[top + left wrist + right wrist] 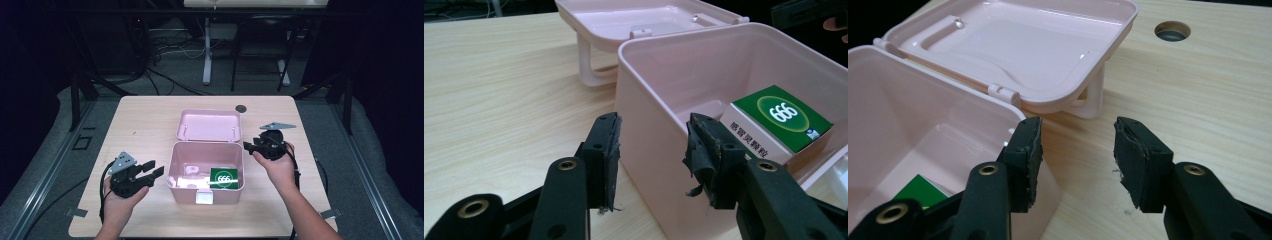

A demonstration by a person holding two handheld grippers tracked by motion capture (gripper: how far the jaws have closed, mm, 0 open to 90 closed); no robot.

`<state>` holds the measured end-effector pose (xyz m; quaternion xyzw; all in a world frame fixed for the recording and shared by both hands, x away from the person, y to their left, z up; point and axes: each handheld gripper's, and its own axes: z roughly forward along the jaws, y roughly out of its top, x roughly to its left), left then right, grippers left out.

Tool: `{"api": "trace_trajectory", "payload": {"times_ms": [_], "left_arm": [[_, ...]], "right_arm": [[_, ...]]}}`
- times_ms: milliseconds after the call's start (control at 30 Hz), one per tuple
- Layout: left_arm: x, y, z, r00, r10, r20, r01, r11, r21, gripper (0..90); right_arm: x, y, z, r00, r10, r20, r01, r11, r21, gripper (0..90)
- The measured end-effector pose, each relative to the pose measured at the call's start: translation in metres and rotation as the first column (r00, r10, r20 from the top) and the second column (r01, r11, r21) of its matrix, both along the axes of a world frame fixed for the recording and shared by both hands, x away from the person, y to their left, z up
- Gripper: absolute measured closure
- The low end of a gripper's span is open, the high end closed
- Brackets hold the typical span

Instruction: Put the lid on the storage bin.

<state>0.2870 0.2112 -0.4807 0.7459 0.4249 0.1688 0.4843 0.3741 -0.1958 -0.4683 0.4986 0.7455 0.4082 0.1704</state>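
Box (186,165) top open, reachable from above; lid (209,125) blocks 12 o'clock; carton (223,178) fills 4 o'clock corner; table (145,120) bare 9 and 3.

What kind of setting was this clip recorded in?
Probably a lab or recording workspace, not a home. A bare wooden table stands in a dark room, metal stands and loose cables crowd the floor behind it, and a person holds a left gripper and right gripper beside a pink box.

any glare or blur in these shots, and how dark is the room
High view: the surroundings are dark, only the table is lit, and glare whitens the floor of the pink box. Left gripper view: the green carton reads sharply. Right gripper view: soft sheen on the open lid.
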Motion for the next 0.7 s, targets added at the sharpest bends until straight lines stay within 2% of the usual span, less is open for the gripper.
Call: {"api": "trace_trajectory", "payload": {"times_ms": [133, 400, 700], "left_arm": [[0.001, -0.006, 0.004, 0.9998, -0.02, 0.007, 0.02, 0.9998, -0.001, 57.4], [0.001, -0.018, 0.005, 0.9978, -0.066, 0.005, 0.066, 0.9977, 0.014, 60.4], [0.001, -0.026, -0.002, 0.9956, -0.093, -0.016, 0.093, 0.9949, 0.037, 61.9]], "right_arm": [[0.004, 0.003, 0.005, 1.0, 0.007, 0.005, -0.007, 1.0, -0.027, 54.7], [0.013, 0.008, 0.015, 0.9999, 0.014, -0.002, -0.014, 0.999, -0.041, 55.4], [0.026, 0.013, 0.013, 0.9997, 0.005, -0.024, -0.006, 0.999, -0.048, 56.3]]}}
